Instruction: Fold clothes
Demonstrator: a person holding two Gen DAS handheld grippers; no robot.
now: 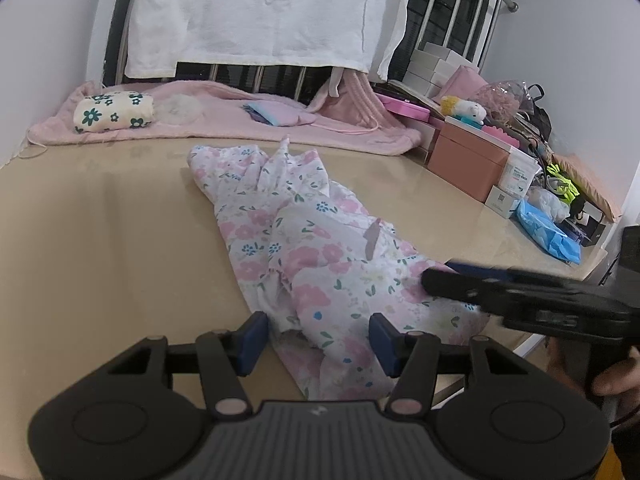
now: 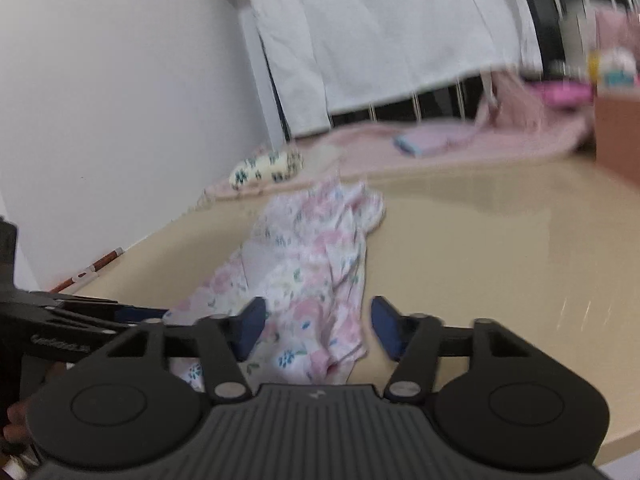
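You have one garment to fold: a single floral garment [image 1: 304,240], white with pink and blue flowers, lying crumpled on the beige worktop [image 1: 100,248]. Its near hem sits between the fingers of your left gripper [image 1: 316,338], whose two blue pads stand spread apart and grasp nothing. Your right gripper [image 2: 316,326] is also released, its two pads wide apart with the same garment [image 2: 304,276] bunched between and just beyond them; that view is blurred, so fine folds cannot be made out. In the left view the right gripper [image 1: 432,280] reaches in from the right, its tips over the garment's right edge.

Beyond the fingers, well past the garment, one pink blanket [image 1: 224,120] lies along the far edge, carrying one cream roll with green flowers [image 1: 114,112] to the left and one small folded lilac piece [image 1: 272,114] nearer the middle. One white sheet [image 1: 256,12] hangs over the metal rail behind it. To the right of the fingers stands a clutter of boxes, among them one salmon box [image 1: 468,160], one blue packet [image 1: 548,236] and one small plush toy [image 1: 464,108].
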